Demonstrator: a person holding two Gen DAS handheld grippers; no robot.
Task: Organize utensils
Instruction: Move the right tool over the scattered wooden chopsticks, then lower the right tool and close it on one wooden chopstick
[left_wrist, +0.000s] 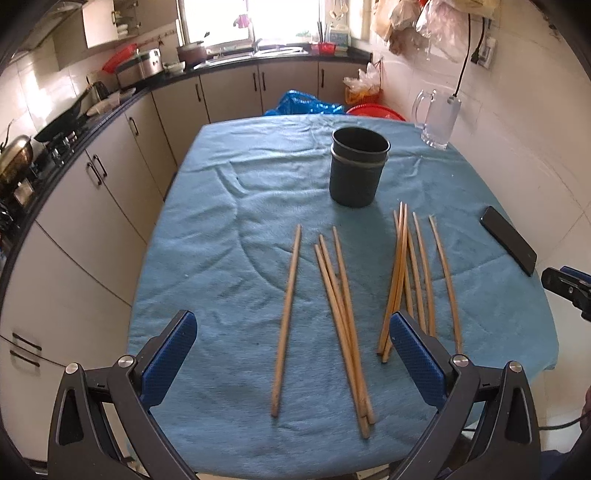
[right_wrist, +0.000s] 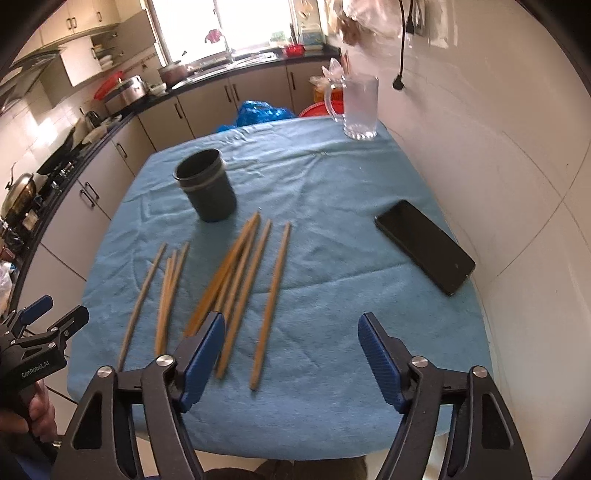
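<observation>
Several wooden chopsticks (left_wrist: 341, 325) lie loose on a blue tablecloth (left_wrist: 229, 236), pointing away from me; they also show in the right wrist view (right_wrist: 240, 280). A dark empty cup (left_wrist: 357, 168) stands upright behind them, seen too in the right wrist view (right_wrist: 207, 186). My left gripper (left_wrist: 293, 354) is open and empty, hovering over the near ends of the left chopsticks. My right gripper (right_wrist: 291, 354) is open and empty above the table's near edge, right of the chopsticks.
A black phone (right_wrist: 424, 245) lies at the table's right side near the wall. A glass mug (right_wrist: 360, 107) stands at the far right corner. Kitchen counters and cabinets (left_wrist: 110, 192) run along the left.
</observation>
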